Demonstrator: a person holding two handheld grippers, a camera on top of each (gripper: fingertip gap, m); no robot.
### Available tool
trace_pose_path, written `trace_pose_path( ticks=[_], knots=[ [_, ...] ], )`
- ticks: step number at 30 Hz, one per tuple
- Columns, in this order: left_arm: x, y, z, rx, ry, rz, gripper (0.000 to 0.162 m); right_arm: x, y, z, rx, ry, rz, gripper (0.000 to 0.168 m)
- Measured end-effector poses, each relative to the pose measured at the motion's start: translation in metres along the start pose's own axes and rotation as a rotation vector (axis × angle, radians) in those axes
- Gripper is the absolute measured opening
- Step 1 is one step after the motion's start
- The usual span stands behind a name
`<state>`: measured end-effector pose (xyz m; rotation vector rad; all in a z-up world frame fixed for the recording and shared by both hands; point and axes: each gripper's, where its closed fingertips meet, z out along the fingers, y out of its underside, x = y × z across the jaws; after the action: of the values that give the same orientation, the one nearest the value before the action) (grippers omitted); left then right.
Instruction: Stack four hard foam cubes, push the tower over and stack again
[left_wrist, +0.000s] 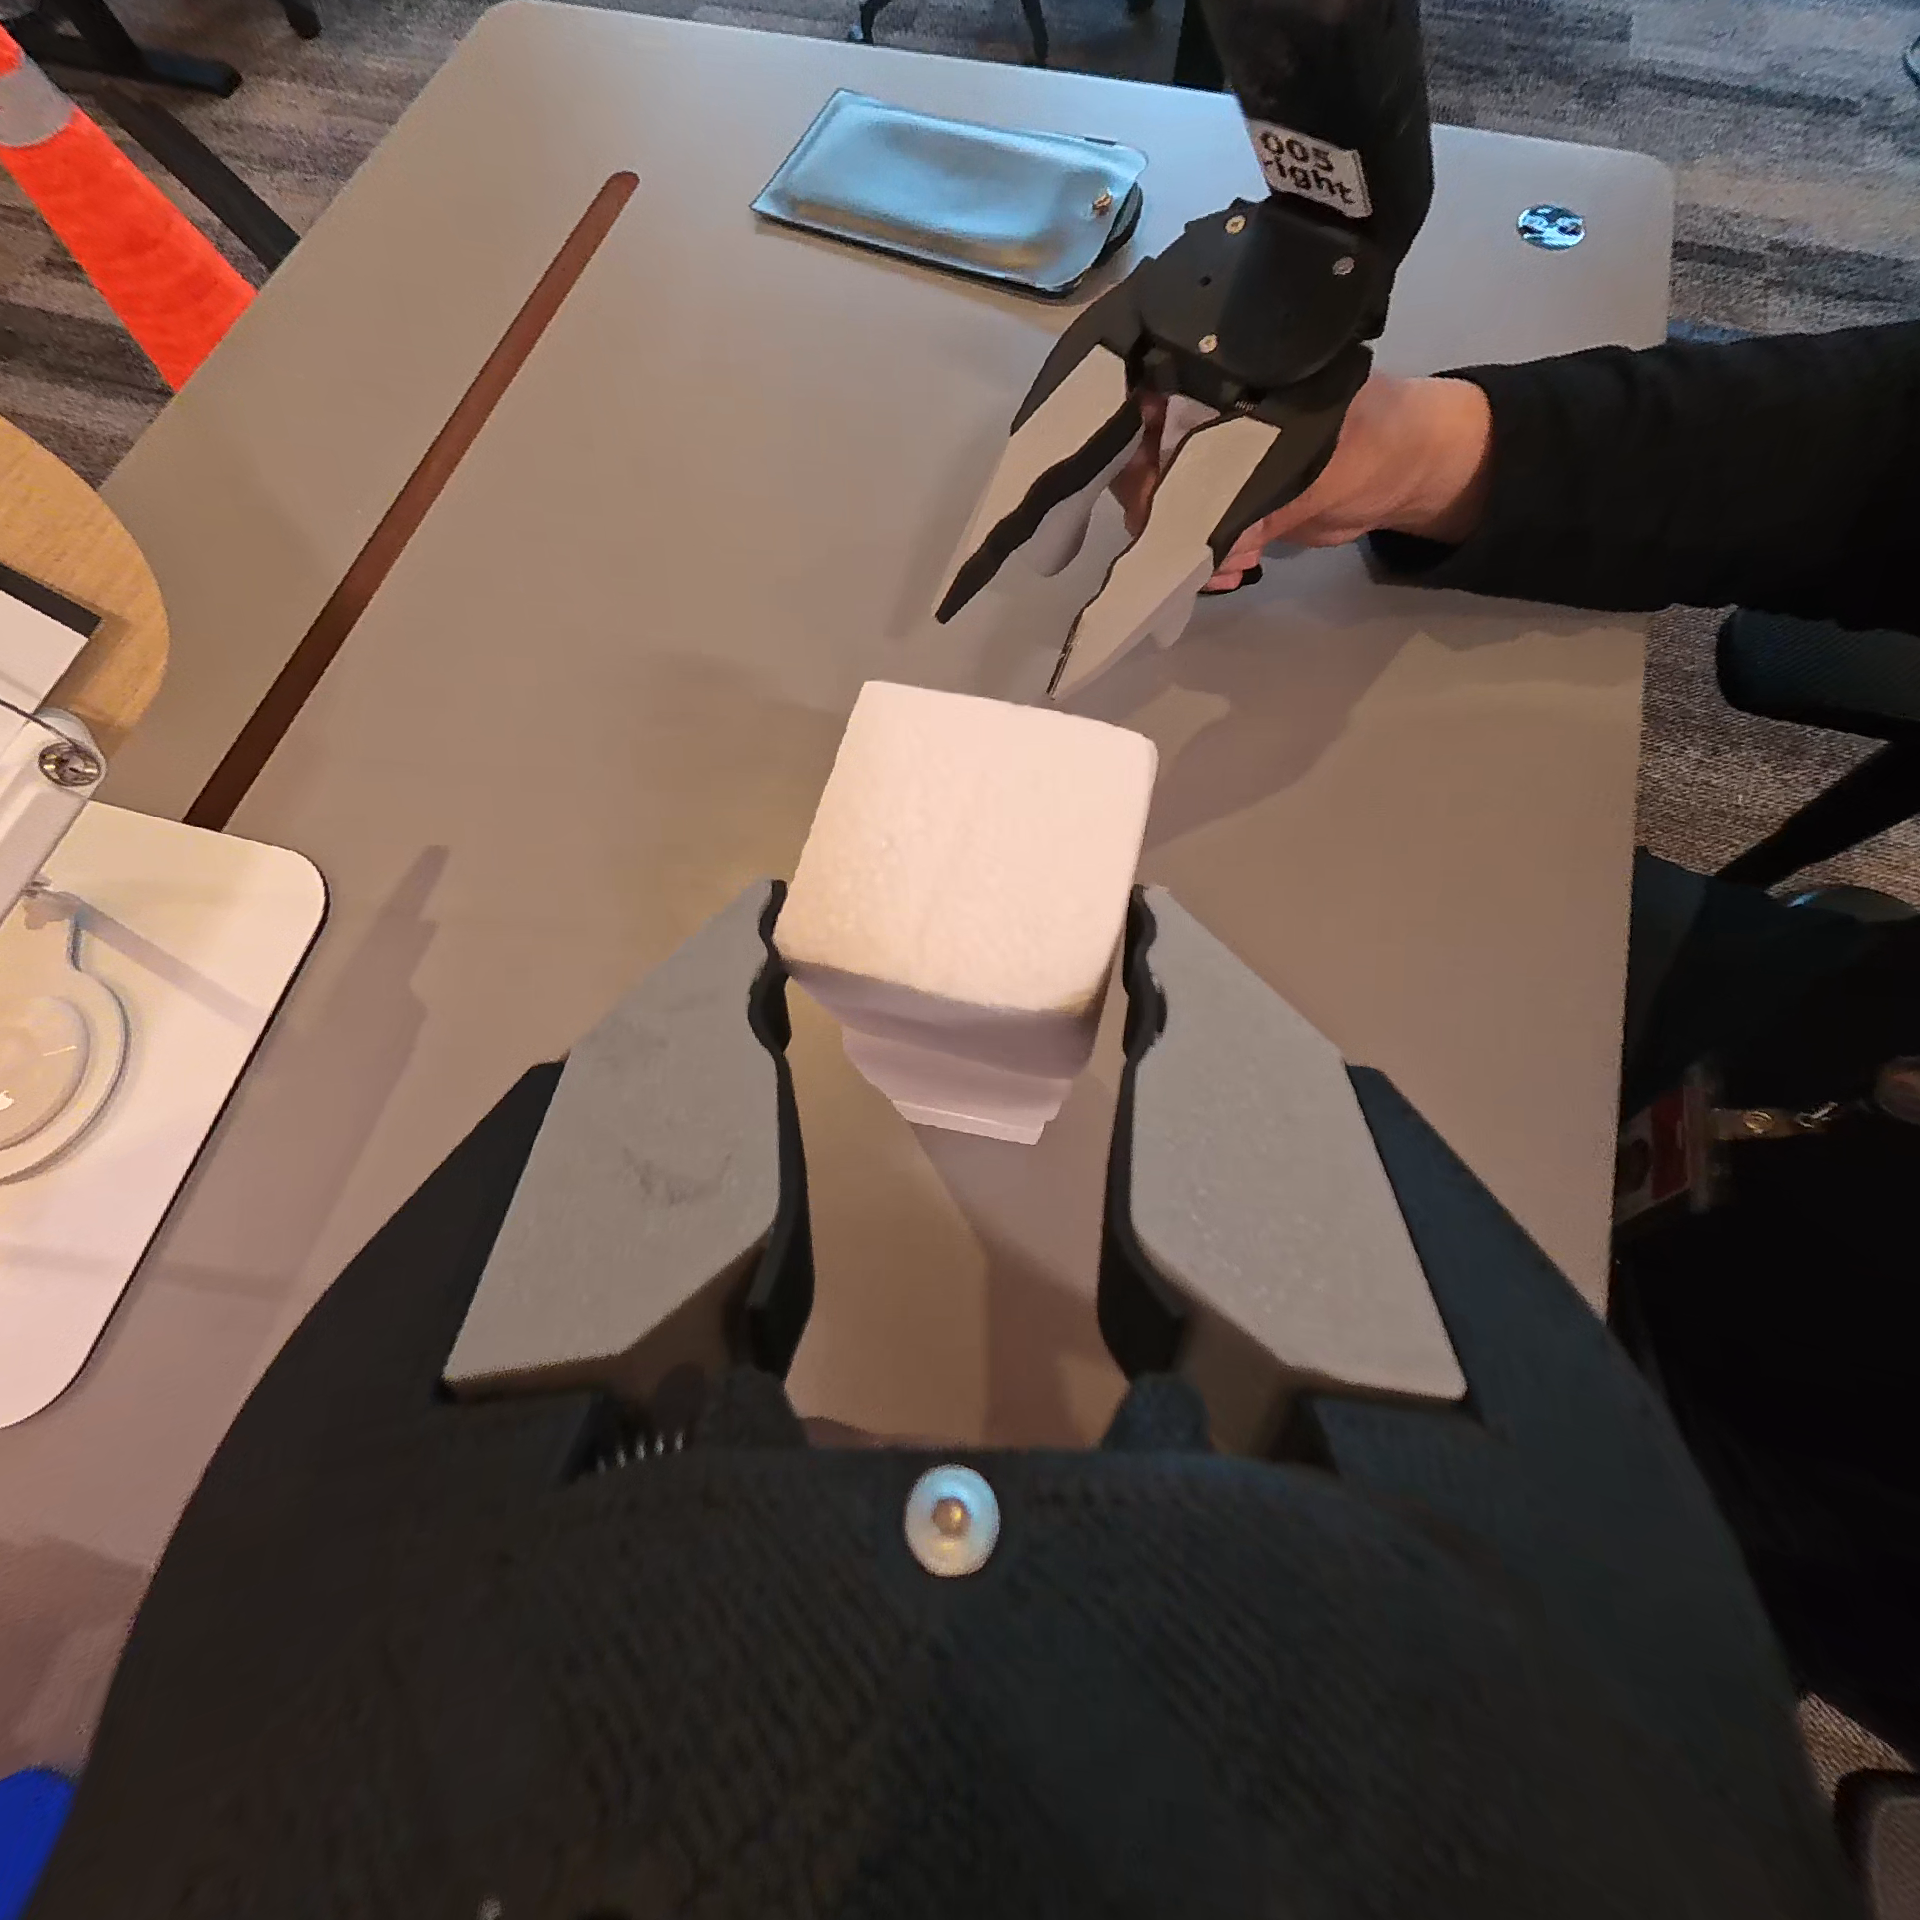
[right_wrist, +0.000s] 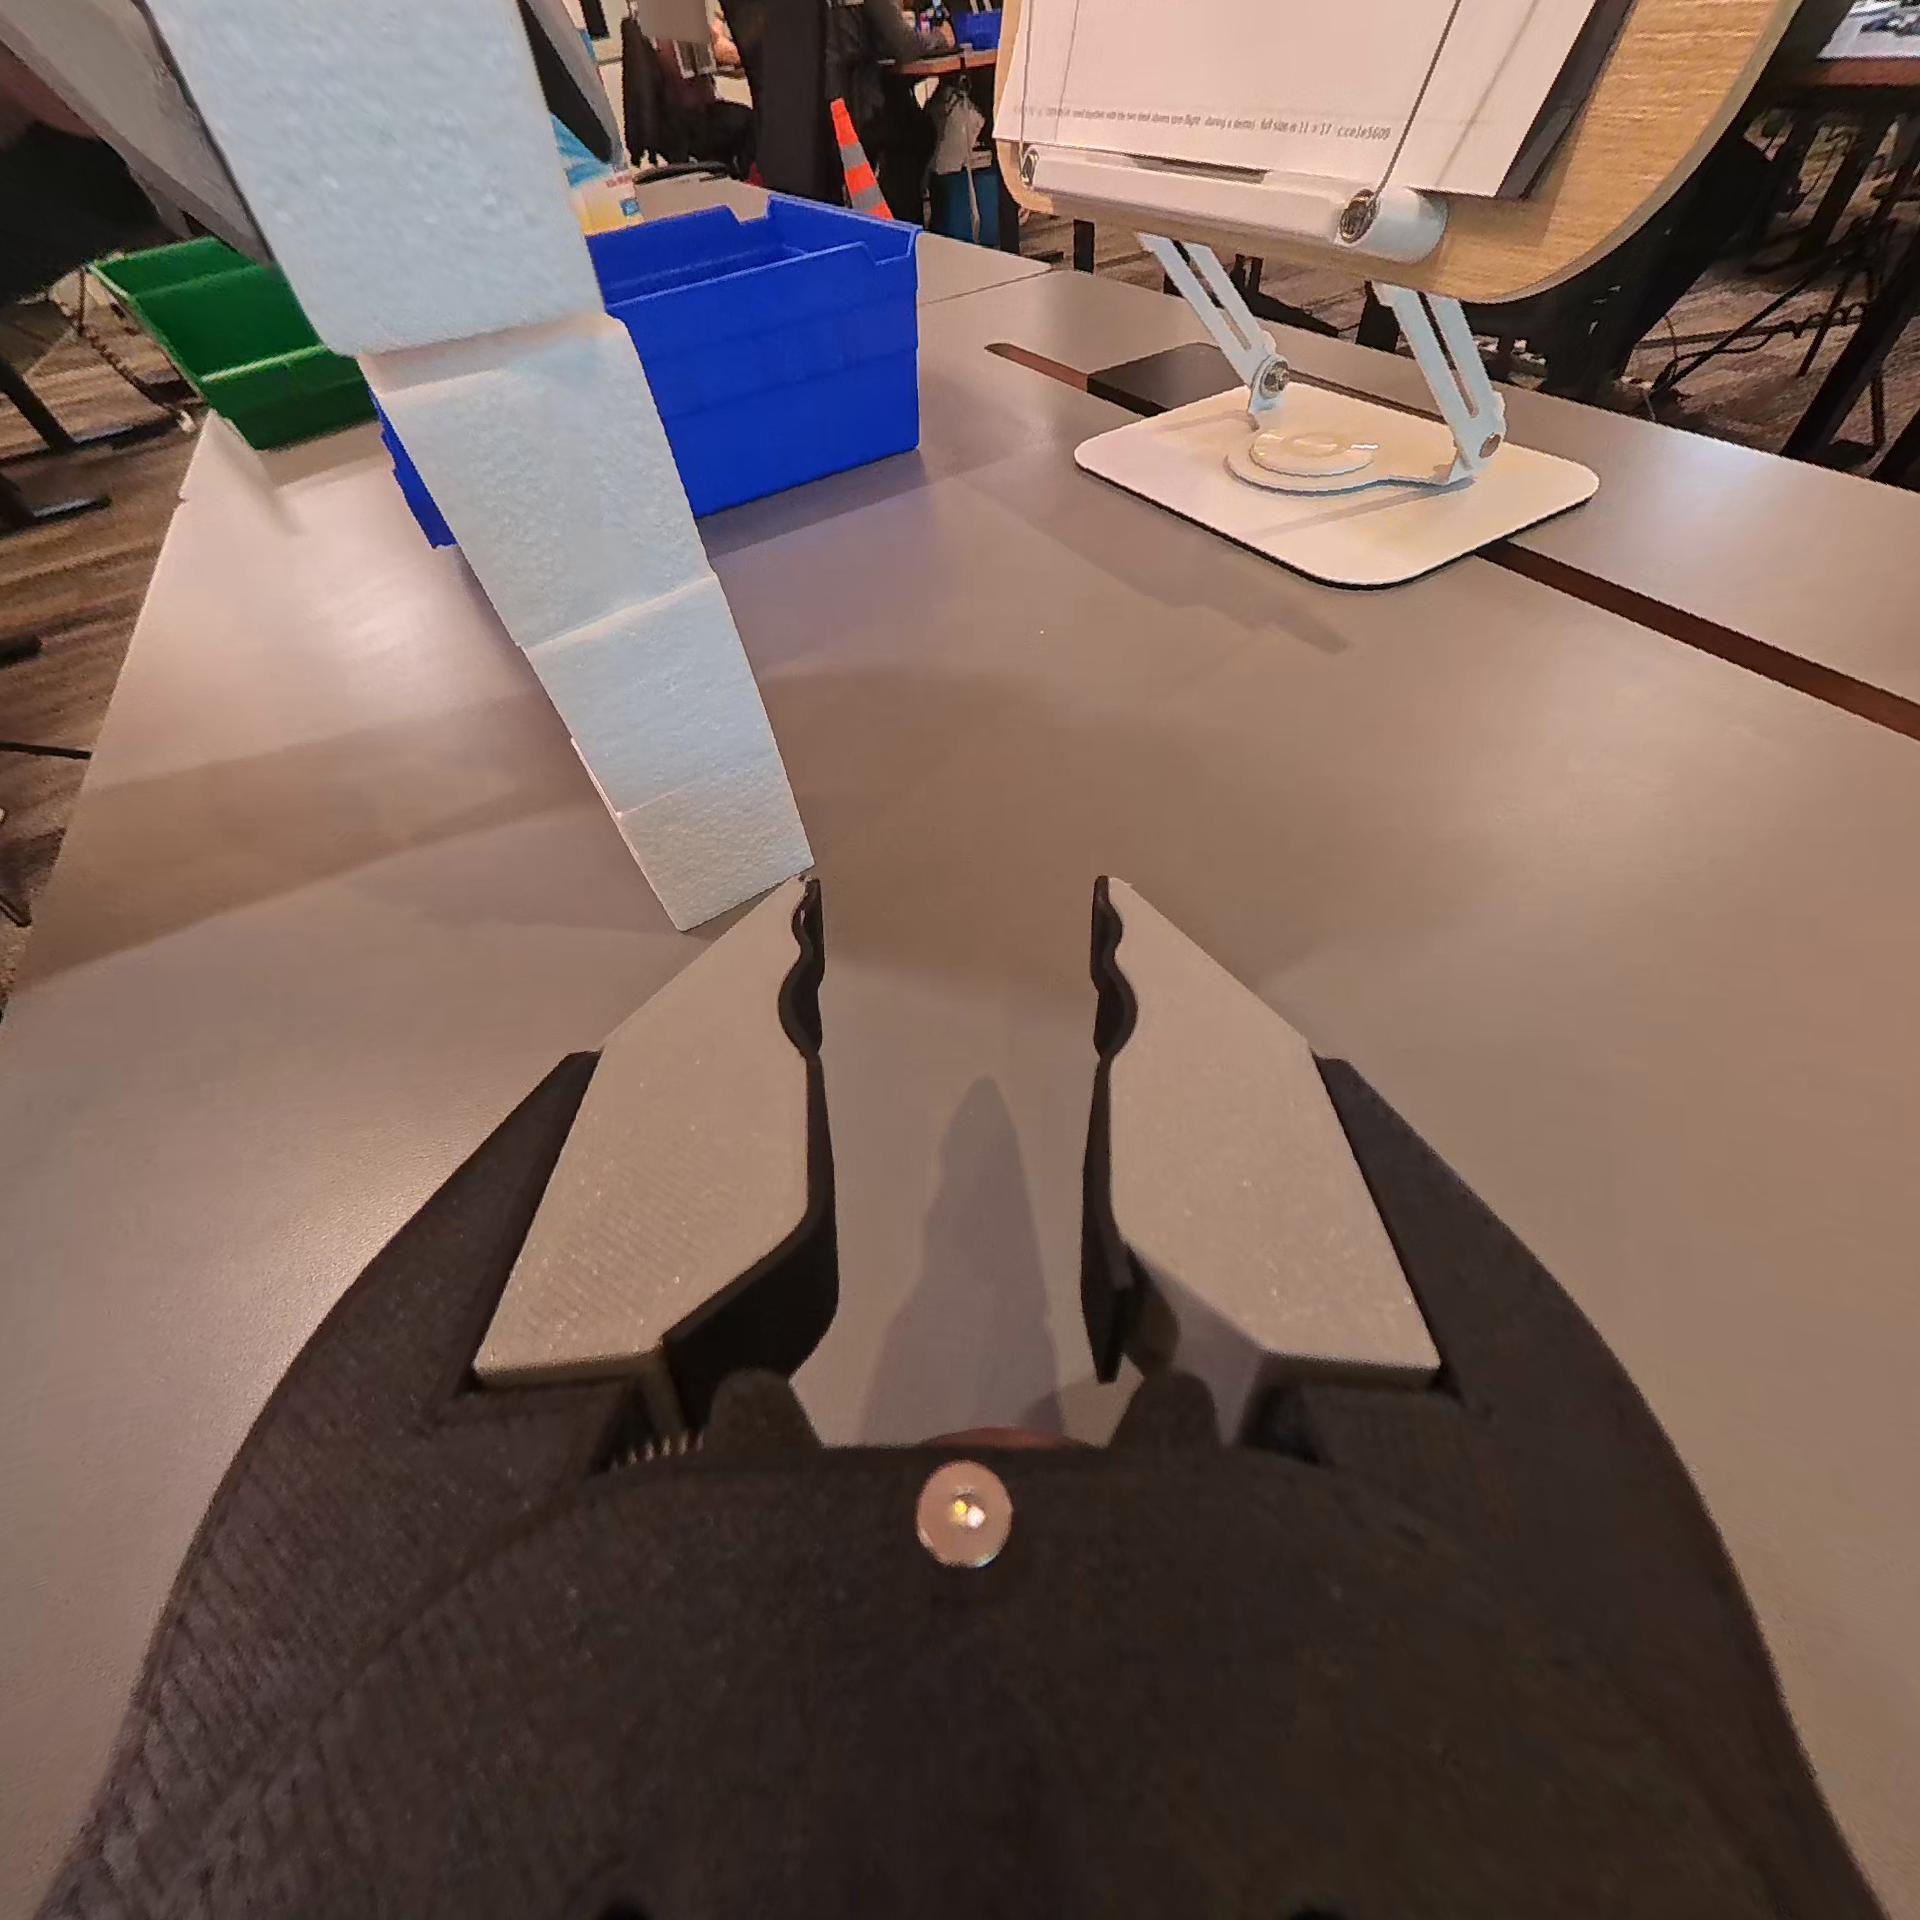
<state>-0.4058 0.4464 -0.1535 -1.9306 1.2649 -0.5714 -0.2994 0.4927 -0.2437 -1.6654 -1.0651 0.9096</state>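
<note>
Tower (right_wrist: 582, 540) of four cubes stands upright; left tool (left_wrist: 951, 940) pinches its top cube (left_wrist: 971, 842), right tool (right_wrist: 956, 935) spread.

Top cube (right_wrist: 374, 156) cut off by upper edge; left gripper (left_wrist: 951, 935) contact with it was unclear.

Office or lab: grey desks (right_wrist: 1351, 831), carpet (left_wrist: 1766, 125), storage bins (right_wrist: 769, 353), document stand (right_wrist: 1340, 488).

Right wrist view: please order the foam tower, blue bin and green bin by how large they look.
1. foam tower, though nearness enlarges it
2. blue bin
3. green bin, partly hidden
</note>
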Motion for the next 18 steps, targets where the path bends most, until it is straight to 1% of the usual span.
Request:
trace_pose_path(
  ticks=[10, 13, 14, 18],
  knots=[
    [-0.0015, 0.0028, 0.0023, -0.010, -0.015, 0.003, 0.064, 0.0003, 0.0000, 0.0000, 0.000, 0.001, 0.001, 0.049],
    [0.0003, 0.0049, 0.0033, -0.027, -0.014, 0.007, 0.076, 0.0001, 0.0000, 0.0001, 0.000, 0.000, 0.002, 0.049],
    [0.0003, 0.0061, 0.0039, -0.035, -0.017, 0.008, 0.082, 0.0002, 0.0000, 0.0000, 0.000, 0.000, 0.002, 0.049],
    [0.0036, 0.0075, 0.0048, -0.048, -0.012, 0.015, 0.092, 0.0005, -0.0004, -0.0005, 0.002, 0.000, 0.004, 0.049]
  ],
)
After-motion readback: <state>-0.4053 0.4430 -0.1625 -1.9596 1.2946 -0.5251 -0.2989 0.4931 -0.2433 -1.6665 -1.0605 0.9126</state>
